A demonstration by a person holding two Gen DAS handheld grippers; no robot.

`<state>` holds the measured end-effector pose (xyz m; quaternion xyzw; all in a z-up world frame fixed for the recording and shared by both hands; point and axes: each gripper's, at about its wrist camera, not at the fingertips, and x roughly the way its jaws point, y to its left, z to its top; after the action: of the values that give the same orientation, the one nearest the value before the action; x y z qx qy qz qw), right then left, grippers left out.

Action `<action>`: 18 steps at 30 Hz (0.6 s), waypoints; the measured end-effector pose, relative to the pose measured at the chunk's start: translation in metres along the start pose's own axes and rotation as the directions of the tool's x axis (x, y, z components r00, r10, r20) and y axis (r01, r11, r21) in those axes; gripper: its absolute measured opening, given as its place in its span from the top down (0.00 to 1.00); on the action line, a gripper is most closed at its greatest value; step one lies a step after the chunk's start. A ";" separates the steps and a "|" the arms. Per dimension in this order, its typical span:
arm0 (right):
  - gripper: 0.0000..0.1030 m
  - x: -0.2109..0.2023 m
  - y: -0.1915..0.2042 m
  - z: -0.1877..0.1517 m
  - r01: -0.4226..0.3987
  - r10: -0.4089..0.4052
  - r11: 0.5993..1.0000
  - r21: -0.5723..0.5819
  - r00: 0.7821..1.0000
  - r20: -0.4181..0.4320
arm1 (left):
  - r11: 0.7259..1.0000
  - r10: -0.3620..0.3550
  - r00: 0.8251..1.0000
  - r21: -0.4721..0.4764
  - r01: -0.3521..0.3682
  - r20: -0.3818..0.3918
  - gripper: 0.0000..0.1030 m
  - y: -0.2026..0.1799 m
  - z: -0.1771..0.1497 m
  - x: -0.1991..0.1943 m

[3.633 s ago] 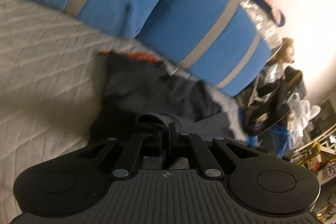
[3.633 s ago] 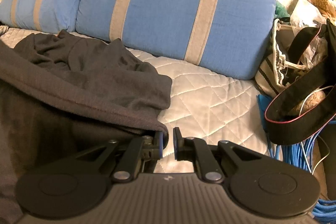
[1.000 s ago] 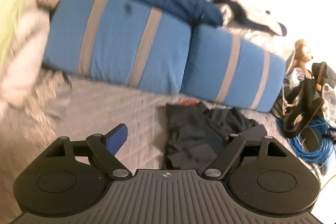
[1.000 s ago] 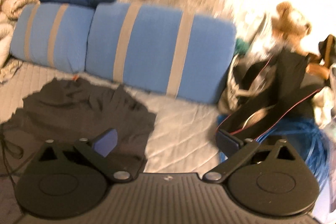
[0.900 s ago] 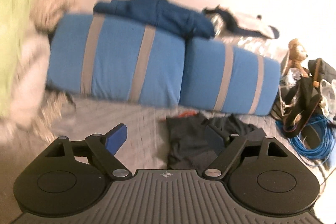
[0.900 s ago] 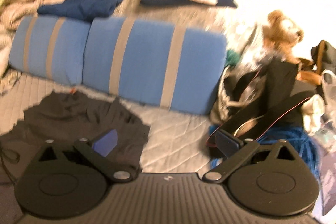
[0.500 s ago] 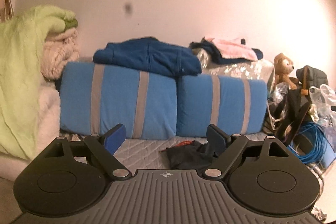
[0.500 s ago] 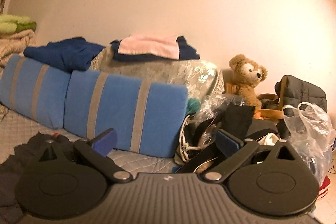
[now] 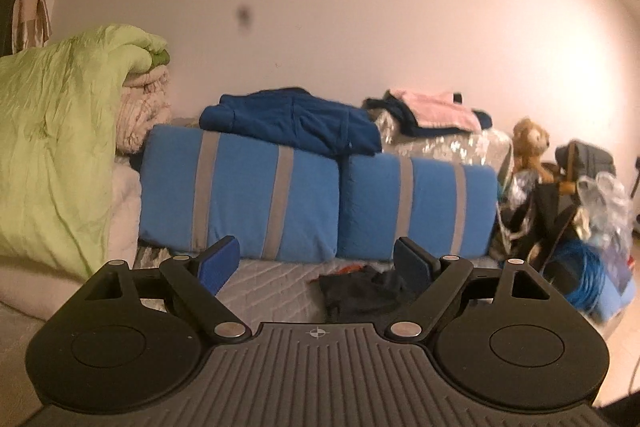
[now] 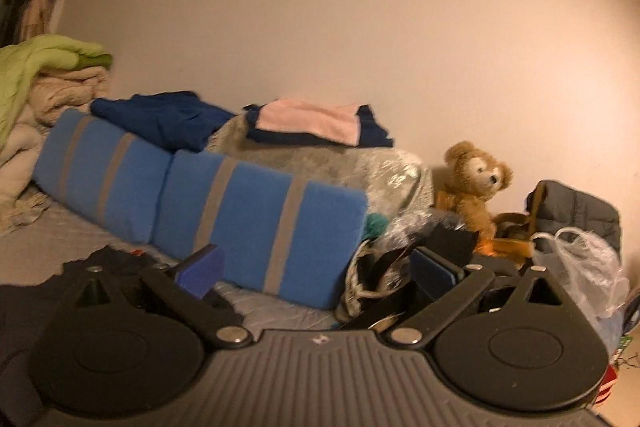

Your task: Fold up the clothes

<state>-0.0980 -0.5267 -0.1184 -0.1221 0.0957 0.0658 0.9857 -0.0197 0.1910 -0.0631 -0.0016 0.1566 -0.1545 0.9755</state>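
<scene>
A dark grey garment (image 9: 360,291) lies crumpled on the quilted bed (image 9: 272,283), in front of two blue striped cushions (image 9: 248,199). My left gripper (image 9: 318,261) is held back from the bed, open, with nothing between its blue pads. In the right wrist view the same garment (image 10: 116,267) shows at the lower left, partly hidden behind the gripper body. My right gripper (image 10: 316,269) is also open and empty, pointing toward the right cushion (image 10: 260,215) and the clutter beyond it.
Folded navy clothes (image 9: 292,123) and a pink and navy pile (image 10: 316,125) rest on top of the cushions. A green duvet (image 9: 52,131) is heaped at the left. A teddy bear (image 10: 476,187), bags (image 10: 576,219), a plastic bag (image 10: 580,267) and blue cable (image 9: 584,275) crowd the right side.
Both grippers let go of the dark garment and opened wide. They pulled back and tilted up, so the garment now lies far off on the bed and the wall fills the view.
</scene>
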 end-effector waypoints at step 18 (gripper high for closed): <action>0.00 0.031 0.061 -0.090 -0.148 0.165 0.982 0.116 0.975 -0.150 | 0.994 -0.100 0.977 0.015 0.105 -0.189 0.18 -0.044 -0.117 0.046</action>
<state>-0.0926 -0.4876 -0.2241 -0.0674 0.1865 0.1282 0.9717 -0.0276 0.1403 -0.1858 0.0169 0.2460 -0.2061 0.9470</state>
